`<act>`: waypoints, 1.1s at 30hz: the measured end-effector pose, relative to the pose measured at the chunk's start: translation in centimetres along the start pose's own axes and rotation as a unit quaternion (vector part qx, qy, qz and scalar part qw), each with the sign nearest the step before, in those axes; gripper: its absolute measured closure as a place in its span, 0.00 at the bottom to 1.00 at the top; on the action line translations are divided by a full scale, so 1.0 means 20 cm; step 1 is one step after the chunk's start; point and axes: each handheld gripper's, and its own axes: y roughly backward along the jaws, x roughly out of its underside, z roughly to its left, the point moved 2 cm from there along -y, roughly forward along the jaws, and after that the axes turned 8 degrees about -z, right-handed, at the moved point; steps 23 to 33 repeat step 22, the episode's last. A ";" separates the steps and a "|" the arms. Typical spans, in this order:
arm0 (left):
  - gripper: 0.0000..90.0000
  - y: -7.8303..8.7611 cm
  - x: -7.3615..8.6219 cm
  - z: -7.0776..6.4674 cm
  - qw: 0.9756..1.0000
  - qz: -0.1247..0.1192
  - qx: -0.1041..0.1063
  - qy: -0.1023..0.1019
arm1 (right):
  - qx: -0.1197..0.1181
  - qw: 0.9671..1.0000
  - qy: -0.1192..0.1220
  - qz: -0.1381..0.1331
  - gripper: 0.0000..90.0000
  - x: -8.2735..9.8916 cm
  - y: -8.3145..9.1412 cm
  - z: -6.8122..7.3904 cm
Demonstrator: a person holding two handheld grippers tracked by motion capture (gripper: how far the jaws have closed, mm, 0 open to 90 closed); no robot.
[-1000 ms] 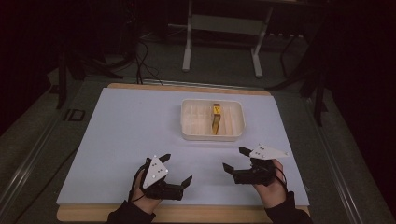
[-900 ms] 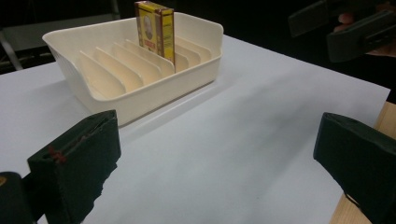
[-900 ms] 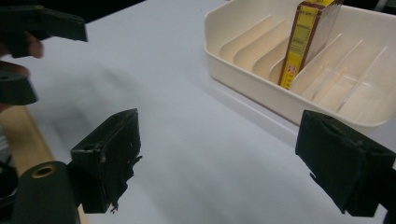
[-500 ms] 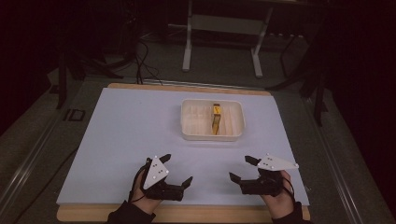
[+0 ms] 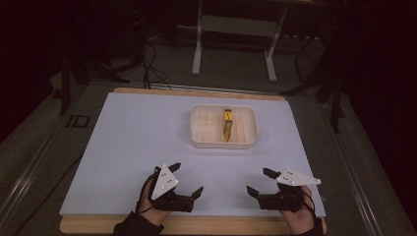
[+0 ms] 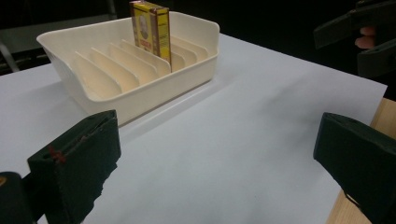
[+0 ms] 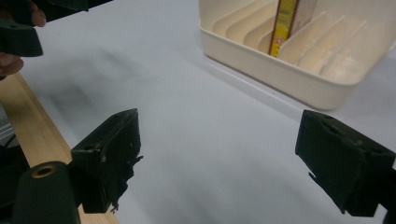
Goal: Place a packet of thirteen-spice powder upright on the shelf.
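A cream slotted tray [image 5: 248, 138] sits on the white sheet at the centre back, with a yellow and brown box [image 5: 227, 123] standing on edge in one slot. The same tray [image 6: 154, 98] and box [image 6: 150, 28] appear ahead in the left gripper view, and the tray [image 7: 280, 77] with the box [image 7: 286, 23] in the right gripper view. My left gripper [image 5: 186, 180] rests near the front edge, left of centre, jaws wide apart and empty. My right gripper [image 5: 260, 183] rests at the front right, open, nothing between its jaws.
A white sheet [image 5: 147, 132] covers a wooden board whose edge [image 5: 211, 226] runs along the front. Dark floor, cables and a metal stand [image 5: 236, 44] lie beyond the table's back. The other gripper [image 6: 359, 32] shows at the upper right of the left gripper view.
My right gripper has drawn back toward the front edge and slightly right. The left gripper has stayed put. Tray and box are unmoved.
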 end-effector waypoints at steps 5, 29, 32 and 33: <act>0.01 0.00 0.00 -0.01 1.000 0.001 0.003 -0.001 | 0.006 1.000 -0.010 0.001 0.15 0.02 0.02 -0.04; 0.01 0.00 0.01 0.00 1.000 0.003 0.006 -0.004 | 0.008 1.000 -0.020 0.009 0.15 0.05 -0.01 -0.08; 0.01 0.00 0.01 0.00 1.000 0.003 0.006 -0.004 | 0.008 1.000 -0.020 0.009 0.15 0.05 -0.01 -0.08; 0.01 0.00 0.01 0.00 1.000 0.003 0.006 -0.004 | 0.008 1.000 -0.020 0.009 0.15 0.05 -0.01 -0.08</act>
